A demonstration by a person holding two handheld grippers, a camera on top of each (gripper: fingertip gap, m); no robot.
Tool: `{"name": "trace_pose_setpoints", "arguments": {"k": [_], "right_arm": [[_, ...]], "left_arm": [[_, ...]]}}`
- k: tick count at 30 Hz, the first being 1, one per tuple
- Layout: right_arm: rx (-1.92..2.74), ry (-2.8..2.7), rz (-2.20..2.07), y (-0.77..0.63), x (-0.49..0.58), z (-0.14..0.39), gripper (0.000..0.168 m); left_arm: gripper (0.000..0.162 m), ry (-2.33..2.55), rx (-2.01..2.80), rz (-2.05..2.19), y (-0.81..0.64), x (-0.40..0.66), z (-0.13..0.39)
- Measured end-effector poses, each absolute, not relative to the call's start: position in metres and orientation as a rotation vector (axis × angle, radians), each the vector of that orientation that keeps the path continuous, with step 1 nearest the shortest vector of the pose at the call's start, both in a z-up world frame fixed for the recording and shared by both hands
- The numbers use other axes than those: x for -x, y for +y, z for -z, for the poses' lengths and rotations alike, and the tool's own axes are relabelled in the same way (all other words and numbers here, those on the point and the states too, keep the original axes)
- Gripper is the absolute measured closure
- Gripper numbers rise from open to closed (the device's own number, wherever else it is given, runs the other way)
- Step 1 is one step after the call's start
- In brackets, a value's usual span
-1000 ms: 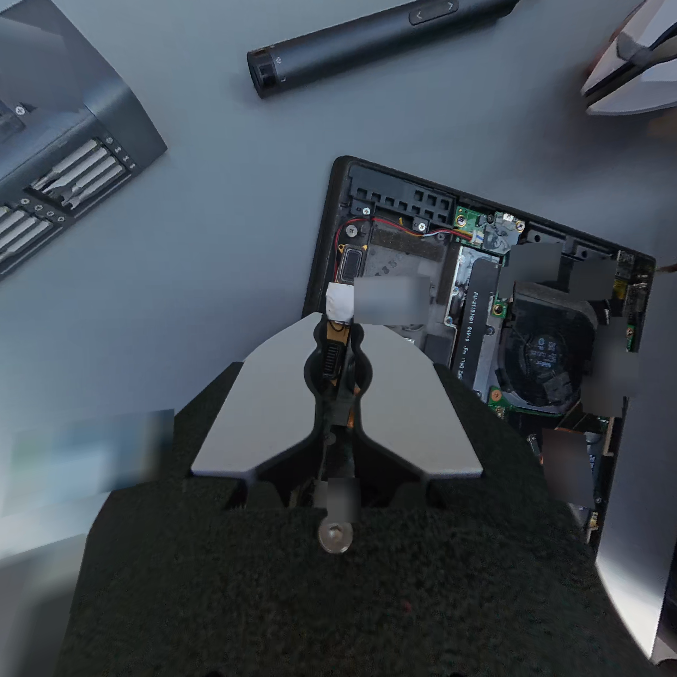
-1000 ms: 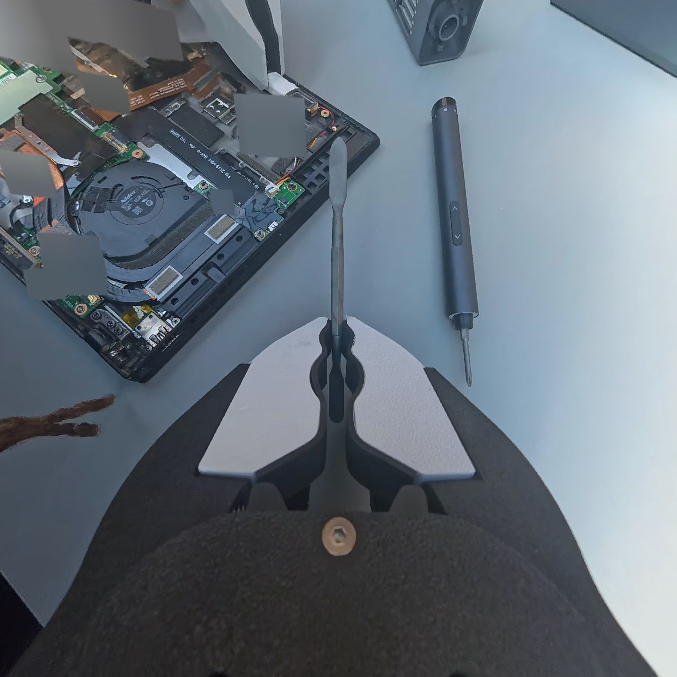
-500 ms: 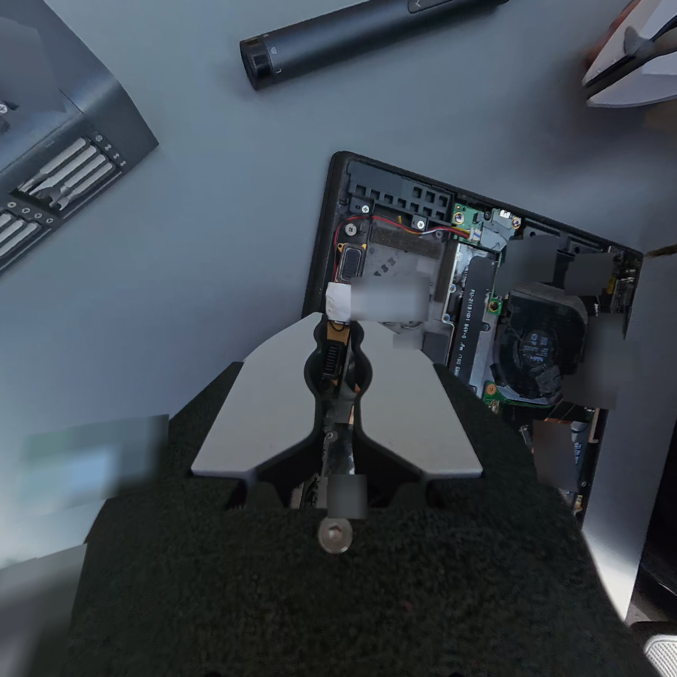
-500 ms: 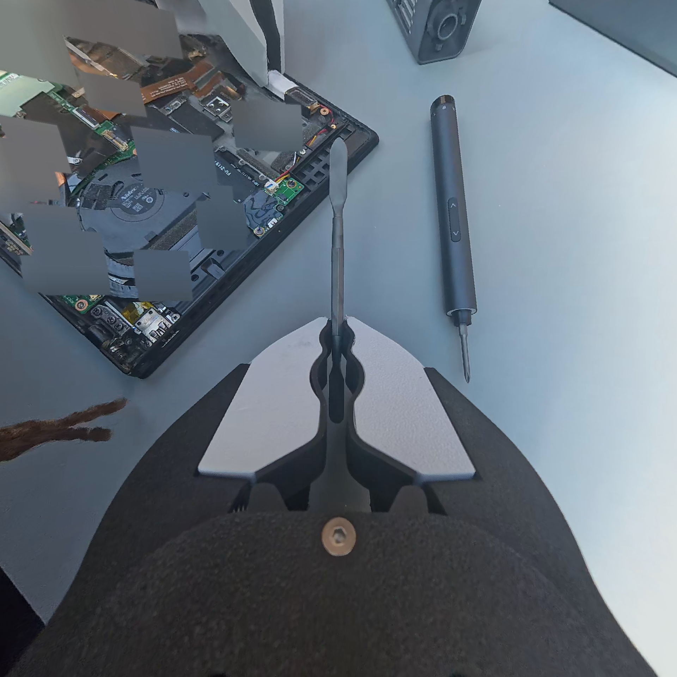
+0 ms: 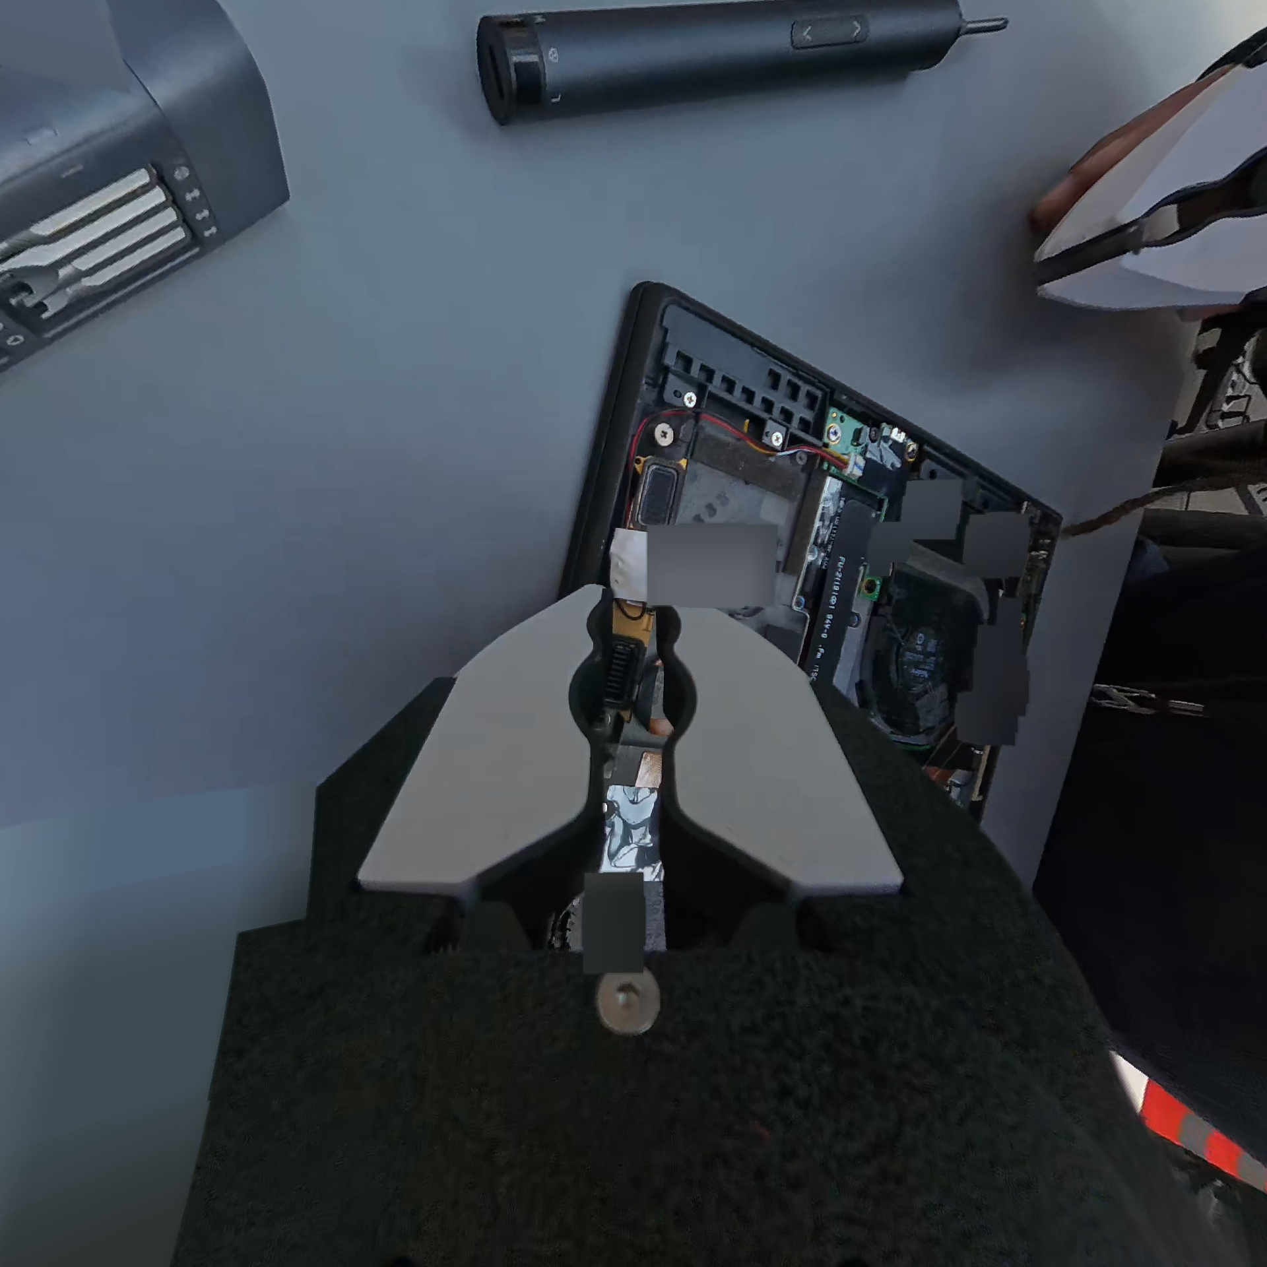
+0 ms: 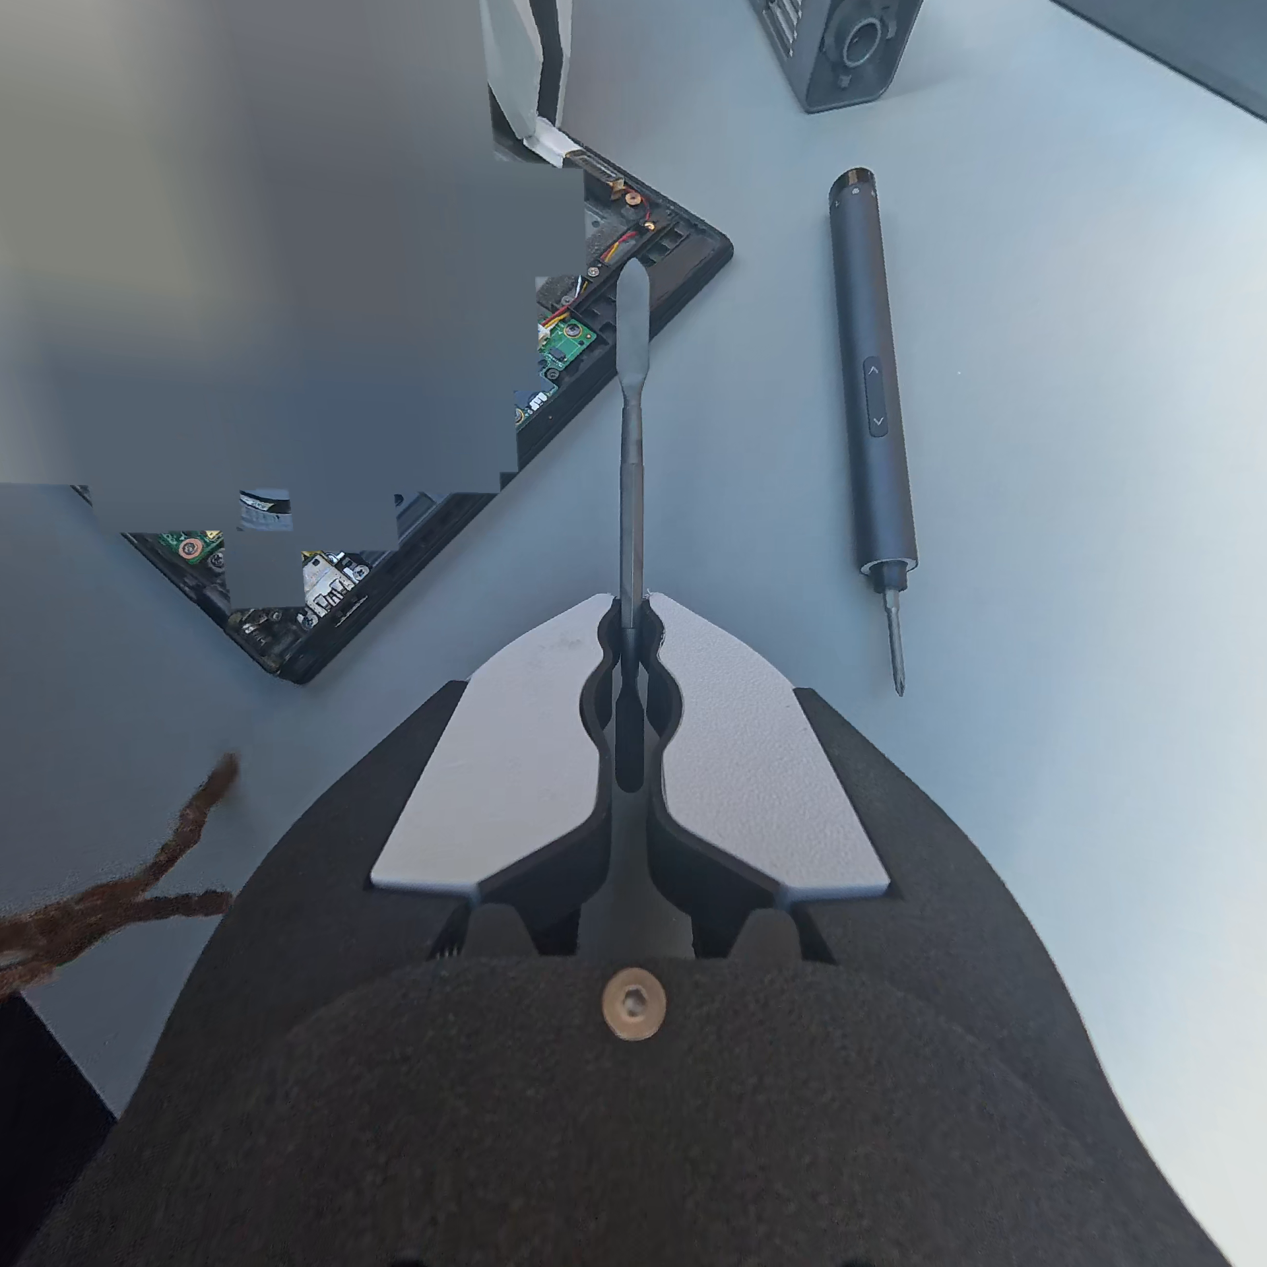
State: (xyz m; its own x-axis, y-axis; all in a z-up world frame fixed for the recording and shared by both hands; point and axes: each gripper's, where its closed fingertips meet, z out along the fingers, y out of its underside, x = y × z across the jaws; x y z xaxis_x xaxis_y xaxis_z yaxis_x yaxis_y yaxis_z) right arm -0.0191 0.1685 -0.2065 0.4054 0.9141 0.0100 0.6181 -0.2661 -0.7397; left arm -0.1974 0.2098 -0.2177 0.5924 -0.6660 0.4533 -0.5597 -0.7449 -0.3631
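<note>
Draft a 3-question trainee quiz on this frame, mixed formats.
1. True or false: the right tool is shut on a metal spudger.
2. The electric screwdriver lies: A) inside the opened laptop; B) on the table beside it; C) upright on its tip.
3. What does the left tool hold?

Key: 1 true; 2 B; 3 a flat cable strip with a connector.
</note>
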Motion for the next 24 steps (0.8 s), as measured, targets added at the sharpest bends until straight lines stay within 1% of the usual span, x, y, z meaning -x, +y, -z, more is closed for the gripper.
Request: {"name": "trace_pose_setpoints", "arguments": {"k": [8, 24], "right_arm": [[2.0, -1.295, -0.581, 0.162, 0.016, 0.206, 0.165], [2.0, -1.284, -0.573, 0.158, 0.011, 0.204, 0.165]], "left_arm": [[0.151, 0.92, 2.656, 0.981, 0.211, 0.197, 0.211], [0.151, 0.933, 2.601, 0.957, 0.214, 0.195, 0.194]]}}
